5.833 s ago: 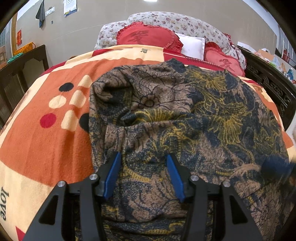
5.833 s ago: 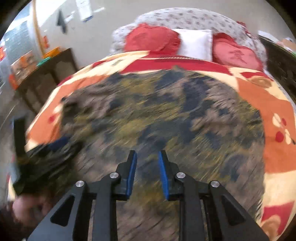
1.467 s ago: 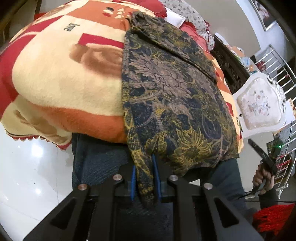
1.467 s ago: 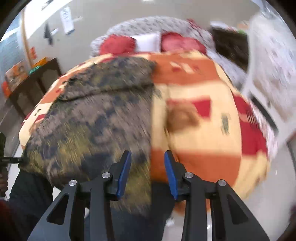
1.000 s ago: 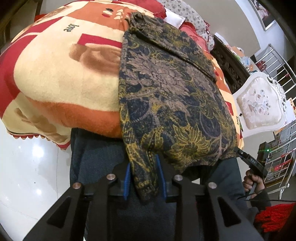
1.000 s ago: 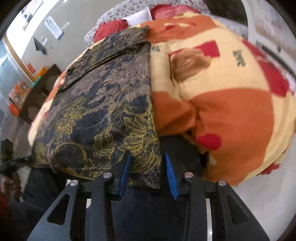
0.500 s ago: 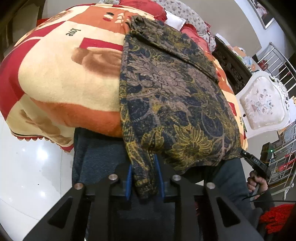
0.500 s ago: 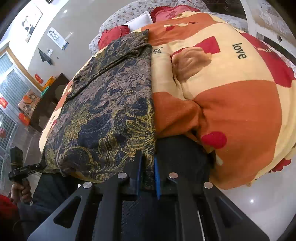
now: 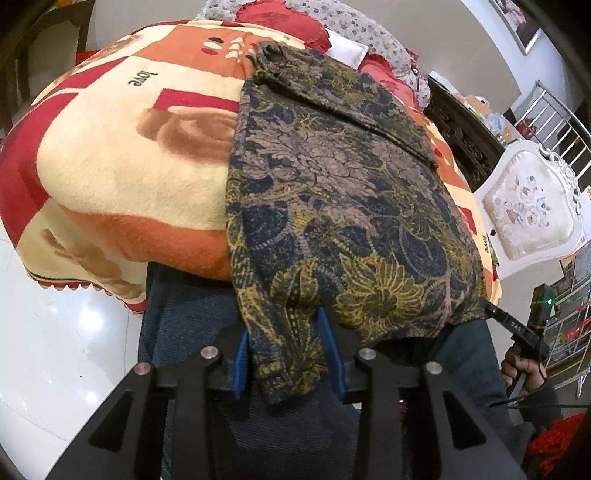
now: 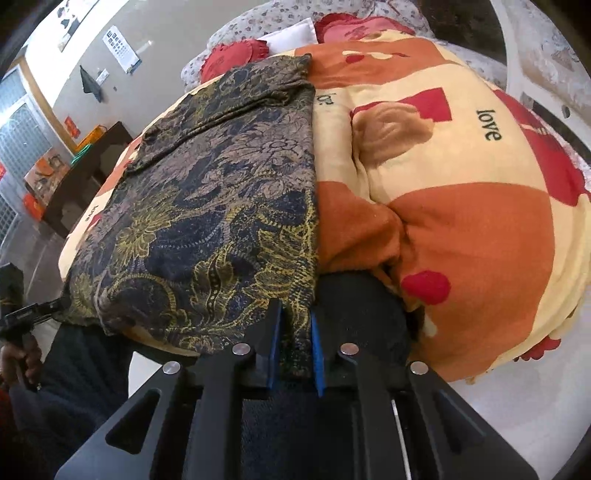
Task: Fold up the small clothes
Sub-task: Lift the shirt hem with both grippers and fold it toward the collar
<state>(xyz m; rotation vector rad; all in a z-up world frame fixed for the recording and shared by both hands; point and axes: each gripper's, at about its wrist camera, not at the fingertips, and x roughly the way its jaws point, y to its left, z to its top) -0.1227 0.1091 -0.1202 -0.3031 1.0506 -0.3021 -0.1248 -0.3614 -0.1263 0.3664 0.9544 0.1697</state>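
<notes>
A dark patterned garment point(image 9: 332, 184) with gold and brown flowers lies lengthwise on the orange and cream blanket point(image 9: 129, 166), its near edge hanging over the bed's end. My left gripper point(image 9: 283, 326) has the garment's near left corner between its blue pads point(image 9: 239, 354); its jaws are opening and the cloth hangs loosely there. In the right wrist view the garment point(image 10: 221, 184) reaches my right gripper point(image 10: 295, 314), whose pads point(image 10: 274, 343) hold the near right corner tightly while the jaws start opening. Each gripper also shows at the other view's edge.
Dark trousers point(image 9: 192, 332) of the person stand against the bed's end below both grippers. Red and floral pillows point(image 9: 280, 18) lie at the head. A white upholstered chair point(image 9: 532, 206) stands to the right, dark wooden furniture point(image 10: 85, 177) to the left, glossy white floor point(image 9: 55, 332) below.
The right jaws went from wide apart around the hem to closed on the corner. The left jaws spread wider around their corner. Neither hand has shifted much.
</notes>
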